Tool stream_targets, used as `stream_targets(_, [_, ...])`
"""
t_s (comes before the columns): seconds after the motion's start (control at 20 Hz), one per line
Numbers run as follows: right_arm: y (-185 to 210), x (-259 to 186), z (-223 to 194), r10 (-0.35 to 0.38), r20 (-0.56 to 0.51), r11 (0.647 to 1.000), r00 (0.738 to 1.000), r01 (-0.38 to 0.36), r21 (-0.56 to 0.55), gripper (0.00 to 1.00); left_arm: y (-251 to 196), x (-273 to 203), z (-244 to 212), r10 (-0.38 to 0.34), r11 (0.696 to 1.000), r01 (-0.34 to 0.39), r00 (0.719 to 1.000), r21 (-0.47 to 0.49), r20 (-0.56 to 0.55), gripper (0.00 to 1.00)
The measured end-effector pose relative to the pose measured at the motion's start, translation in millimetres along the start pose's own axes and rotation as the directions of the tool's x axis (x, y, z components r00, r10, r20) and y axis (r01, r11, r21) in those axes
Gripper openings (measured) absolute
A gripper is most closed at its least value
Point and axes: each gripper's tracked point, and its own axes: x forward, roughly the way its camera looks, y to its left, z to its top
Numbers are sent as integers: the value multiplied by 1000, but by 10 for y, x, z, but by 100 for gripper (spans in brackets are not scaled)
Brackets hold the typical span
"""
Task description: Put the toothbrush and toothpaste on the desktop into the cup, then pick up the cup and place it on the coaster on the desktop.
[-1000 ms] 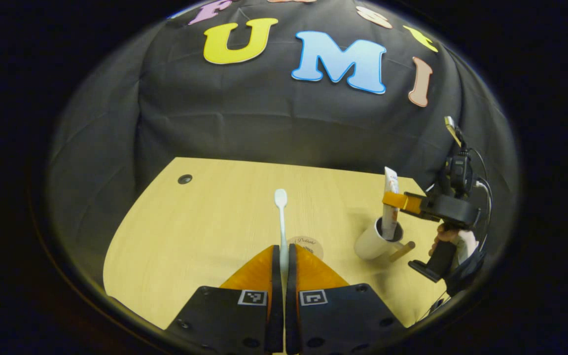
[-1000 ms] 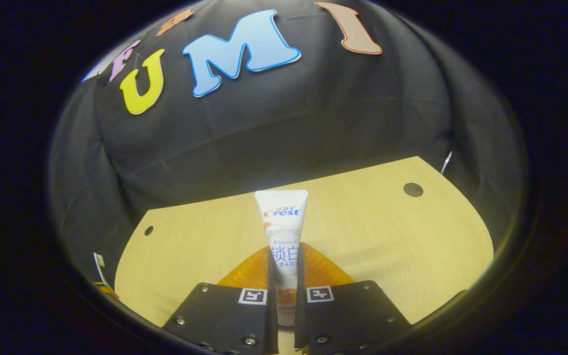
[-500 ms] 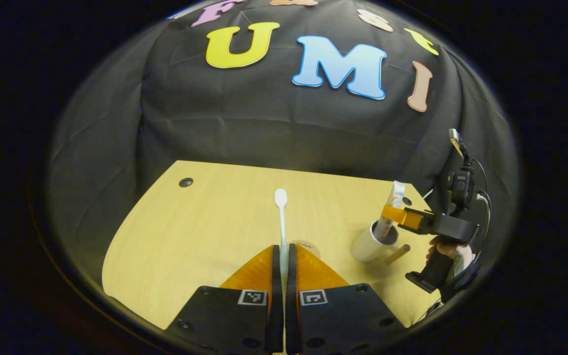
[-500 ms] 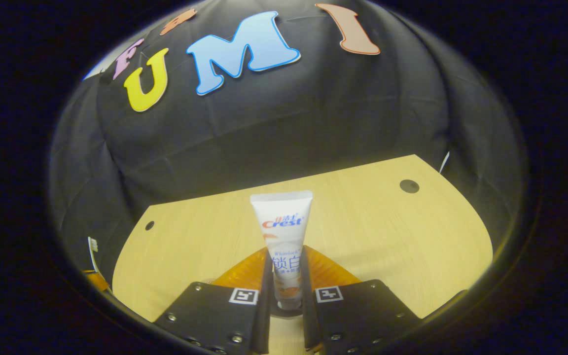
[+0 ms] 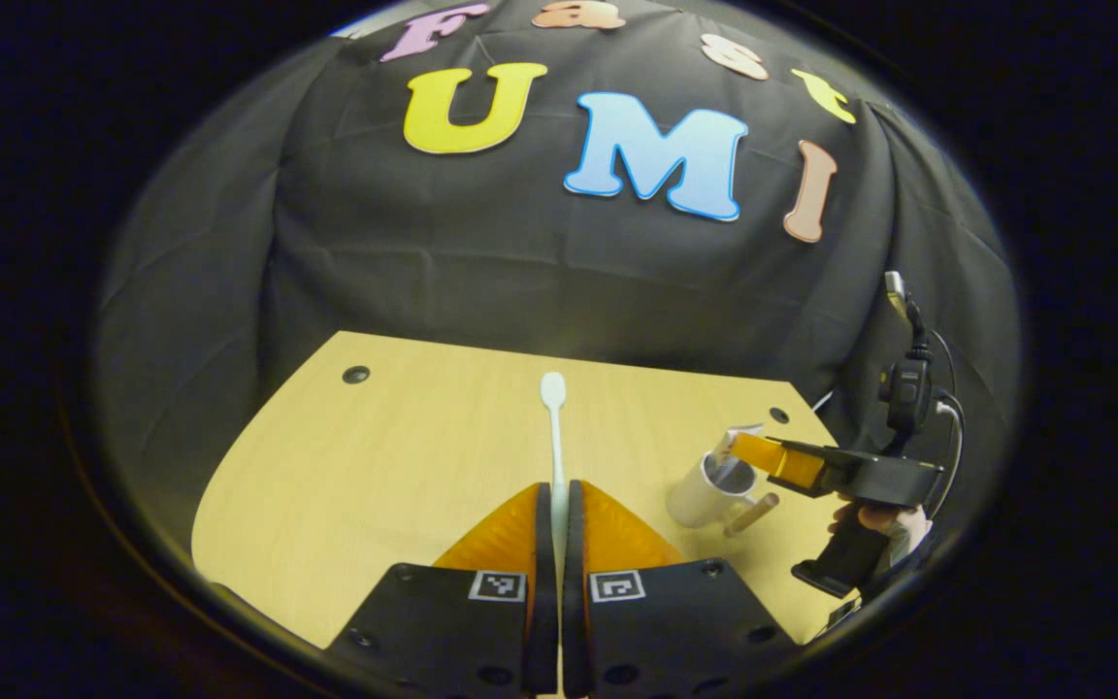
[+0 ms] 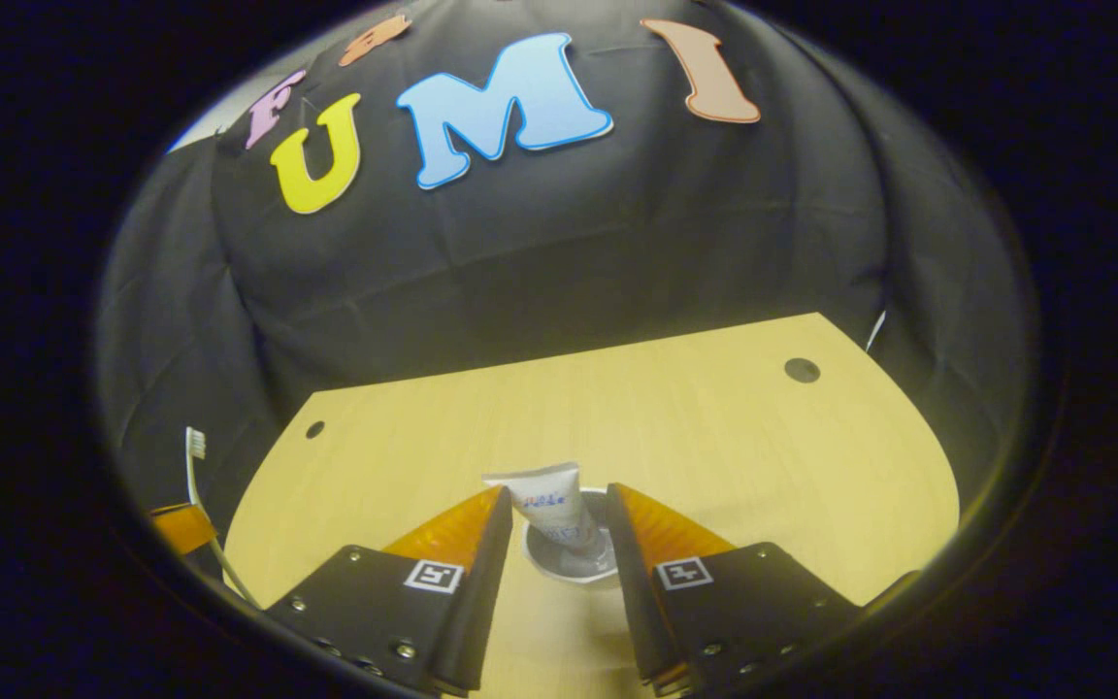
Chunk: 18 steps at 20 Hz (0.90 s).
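Note:
My left gripper (image 5: pixel 556 485) is shut on the white toothbrush (image 5: pixel 553 427), which points straight ahead with its head raised over the wooden desk (image 5: pixel 375 447). To the right stands the white cup (image 5: pixel 700 495) with a wooden handle. The toothpaste (image 5: pixel 729 445) leans inside it, and my right gripper (image 5: pixel 753 454) hovers just above the rim. In the right gripper view, my right gripper (image 6: pixel 559 495) is open, its fingers apart on either side of the cup (image 6: pixel 574 568). The toothpaste tube (image 6: pixel 547 500) stands free in the cup. The toothbrush (image 6: pixel 192 471) shows at the far left.
A person's hand (image 5: pixel 874 515) holds the right gripper's handle at the desk's right edge. Small round cable holes (image 5: pixel 356 374) (image 6: pixel 801 370) sit near the desk's back corners. The black cloth wall rises right behind the desk (image 6: pixel 714 417).
The right gripper lowered the toothpaste into the cup and opened; the tube now stands free in the cup. The left gripper kept its hold on the toothbrush and barely moved.

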Motion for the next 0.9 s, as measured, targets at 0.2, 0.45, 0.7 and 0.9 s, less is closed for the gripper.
stream_targets(0.2, [-67,-396,220,1,68,1000,998,-3,27,58,-236,-17,176,-79,997,78,996,17,45,10])
stream_targets(0.45, [-317,-754,207,-33,95,999,995,30,25,57,-590,94,370,-231,971,225,970,84,75,10])
stream_targets(0.7, [-655,-1062,-49,-94,64,995,994,92,37,57,-1054,361,616,-411,908,397,905,133,106,9])
stream_targets(0.9, [-962,-1312,-198,-149,32,988,988,148,49,57,-1377,705,657,-495,866,482,864,134,89,9])
